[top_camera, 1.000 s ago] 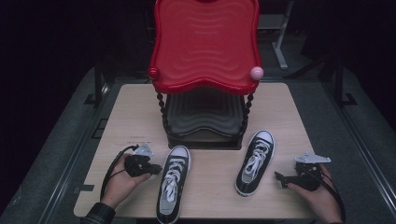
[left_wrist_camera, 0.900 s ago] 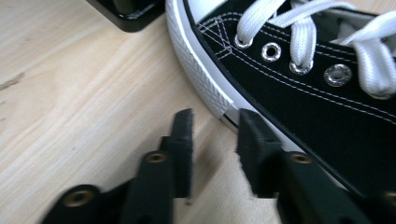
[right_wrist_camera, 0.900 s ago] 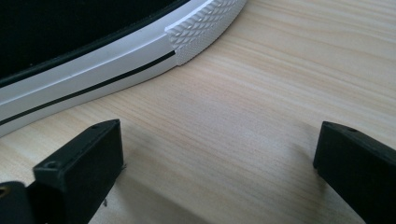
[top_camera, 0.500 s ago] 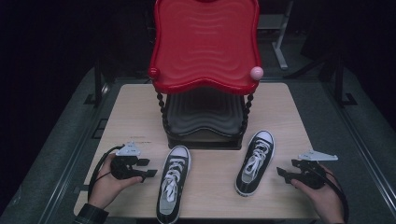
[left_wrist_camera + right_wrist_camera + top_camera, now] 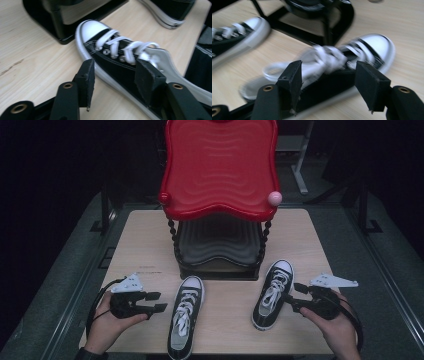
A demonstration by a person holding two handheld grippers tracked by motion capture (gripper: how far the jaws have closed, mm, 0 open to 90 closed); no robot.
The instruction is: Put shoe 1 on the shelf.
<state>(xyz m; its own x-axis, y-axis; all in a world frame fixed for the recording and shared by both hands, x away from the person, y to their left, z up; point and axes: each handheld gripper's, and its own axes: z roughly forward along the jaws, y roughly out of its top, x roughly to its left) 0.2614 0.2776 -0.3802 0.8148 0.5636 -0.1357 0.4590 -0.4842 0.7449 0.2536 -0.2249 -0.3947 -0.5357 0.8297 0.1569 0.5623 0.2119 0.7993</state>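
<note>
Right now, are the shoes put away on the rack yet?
Not yet. Both sneakers sit on the table before the rack. The left gripper points at the left sneaker, the right gripper at the right sneaker, jaws open, holding nothing. Gripping and lifting seemingly remain.

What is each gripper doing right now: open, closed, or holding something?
Left gripper: jaws open, holding nothing, aimed at the left shoe.
Right gripper: jaws open, holding nothing, beside the right shoe.
</note>
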